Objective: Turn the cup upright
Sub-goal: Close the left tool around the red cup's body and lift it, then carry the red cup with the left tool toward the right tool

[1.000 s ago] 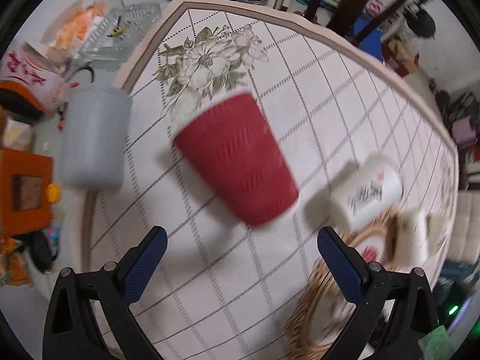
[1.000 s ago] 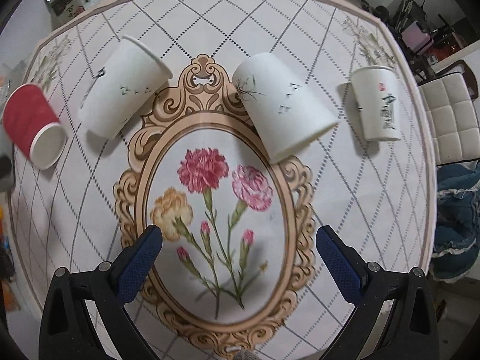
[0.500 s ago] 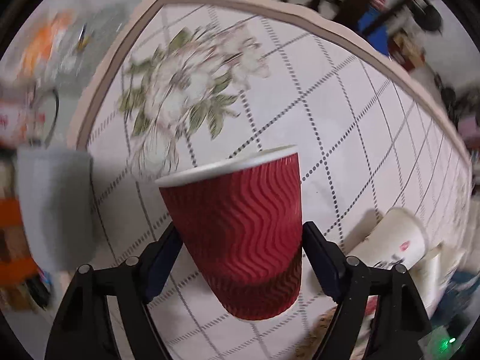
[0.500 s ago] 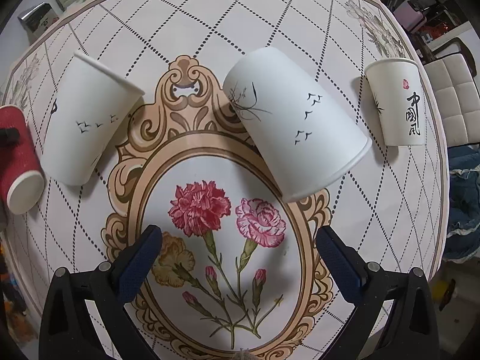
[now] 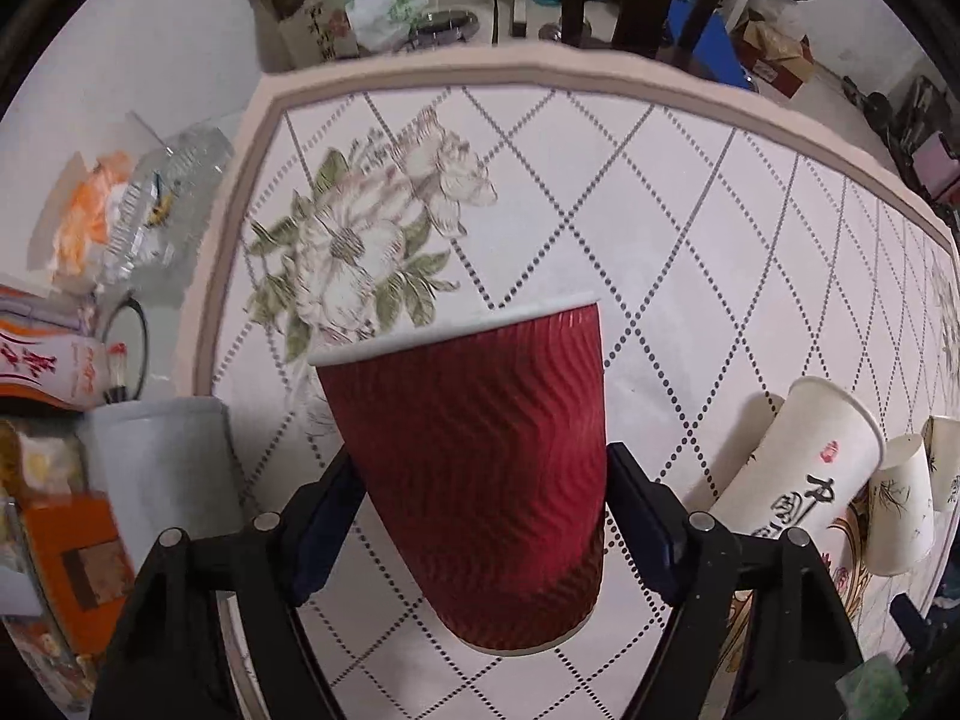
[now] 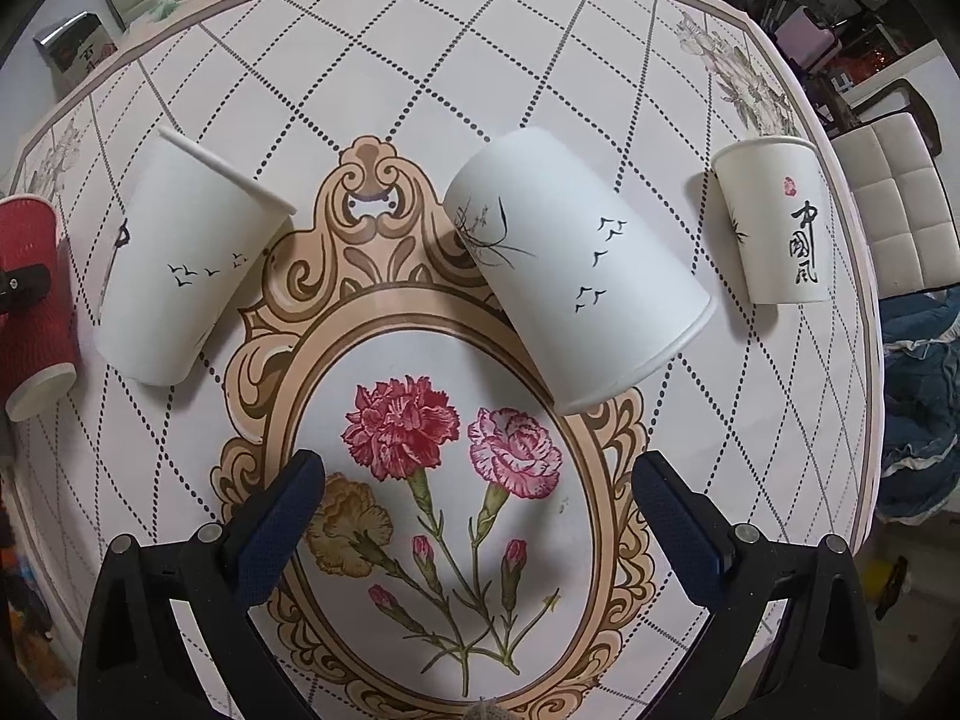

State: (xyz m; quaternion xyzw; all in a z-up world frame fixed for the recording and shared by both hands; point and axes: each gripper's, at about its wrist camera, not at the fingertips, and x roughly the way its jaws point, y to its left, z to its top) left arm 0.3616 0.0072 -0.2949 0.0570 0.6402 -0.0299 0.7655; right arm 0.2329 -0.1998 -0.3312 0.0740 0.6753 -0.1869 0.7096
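Note:
My left gripper (image 5: 483, 516) is shut on a red ribbed paper cup (image 5: 480, 468), mouth up and tilted slightly, held just above the tablecloth. In the right wrist view the same red cup (image 6: 33, 294) shows at the far left with the left gripper's finger across it. My right gripper (image 6: 477, 516) is open and empty above the carnation print. Ahead of it a white bird-print cup (image 6: 576, 282) stands mouth-down, tilted. Another white cup (image 6: 180, 264) stands mouth-up at left, and one with calligraphy (image 6: 777, 219) at right.
The round table (image 6: 420, 30) has a patterned cloth with an ornate frame print. Left of its edge are a grey container (image 5: 162, 468), boxes and bags. White cups (image 5: 798, 456) cluster at the right of the left wrist view. Chairs stand beyond the far edge.
My left gripper closed on the red cup, which lay on its side, and turned it mouth-up. My right gripper moved closer to the white cups and stayed open.

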